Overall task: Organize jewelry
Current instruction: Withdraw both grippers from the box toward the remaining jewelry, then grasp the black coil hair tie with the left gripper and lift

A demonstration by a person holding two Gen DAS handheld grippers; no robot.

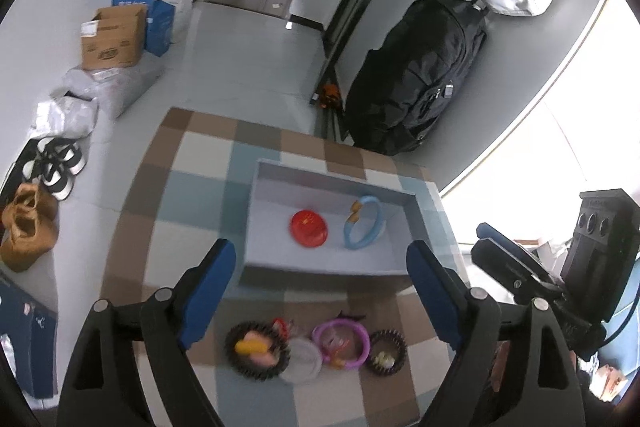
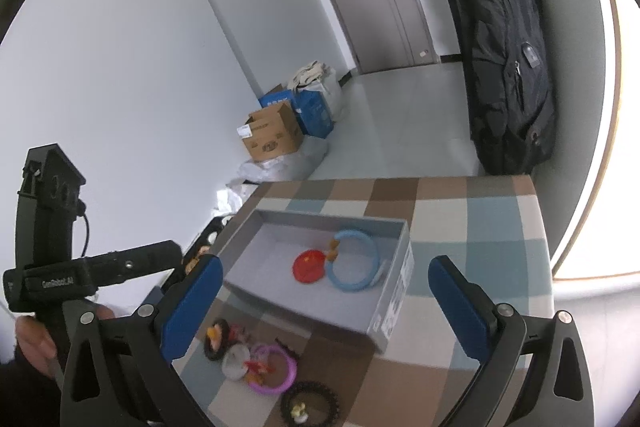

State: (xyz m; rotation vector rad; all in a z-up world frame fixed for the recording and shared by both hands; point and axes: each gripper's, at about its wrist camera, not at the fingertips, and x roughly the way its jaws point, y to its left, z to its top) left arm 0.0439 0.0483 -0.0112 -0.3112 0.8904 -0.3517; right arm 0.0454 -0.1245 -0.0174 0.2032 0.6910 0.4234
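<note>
A grey open box (image 1: 280,267) (image 2: 394,301) lies on the checked tablecloth. Inside it are a red disc (image 1: 308,222) (image 2: 307,265) and a light blue bracelet (image 1: 366,225) (image 2: 354,261). In front of the box lie a dark beaded bracelet with a yellow charm (image 1: 256,349) (image 2: 216,339), a pale round piece (image 1: 301,359) (image 2: 236,361), a purple bracelet (image 1: 340,341) (image 2: 272,367) and a smaller dark beaded bracelet (image 1: 386,353) (image 2: 310,407). My left gripper (image 1: 320,291) is open and empty above the loose pieces. My right gripper (image 2: 324,307) is open and empty over the box's near wall.
The table (image 1: 192,155) ends at its far edge near a black backpack (image 1: 416,75) (image 2: 508,67). Cardboard and blue boxes (image 1: 116,35) (image 2: 276,131) and shoes (image 1: 56,163) sit on the floor at left. The other gripper's body shows at right (image 1: 592,251) and at left (image 2: 60,267).
</note>
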